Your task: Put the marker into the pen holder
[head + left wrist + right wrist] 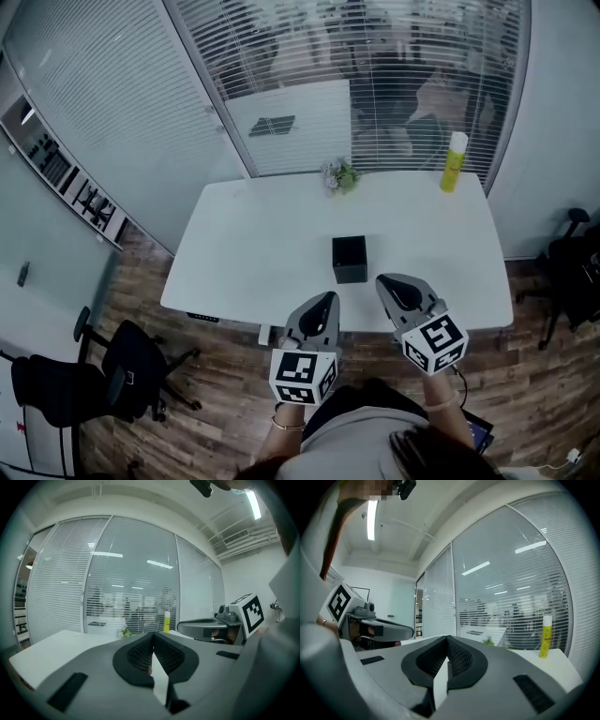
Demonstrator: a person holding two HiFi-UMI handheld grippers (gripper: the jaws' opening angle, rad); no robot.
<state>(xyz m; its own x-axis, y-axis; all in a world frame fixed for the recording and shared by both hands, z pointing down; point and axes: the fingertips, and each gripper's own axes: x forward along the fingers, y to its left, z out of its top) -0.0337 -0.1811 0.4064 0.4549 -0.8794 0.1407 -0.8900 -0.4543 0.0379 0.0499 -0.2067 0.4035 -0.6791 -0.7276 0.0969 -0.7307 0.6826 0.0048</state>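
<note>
We are holding the left gripper (327, 300) and the right gripper (384, 281) over the front edge of the tabletop (244, 253). Both have their jaws pressed together and are gripping nothing. The black pen holder (350, 259) is standing near the middle of that edge, just beyond the two jaw tips and between them, not touching. We are not making out the marker in any view. In both gripper views the gripper bodies are hiding the pen holder.

The head camera is looking steeply down on the white table (262, 244), while cameras riding the left gripper (327, 300) and right gripper (387, 281) are facing level across it, all sharing the yellow bottle (454, 161).
</note>
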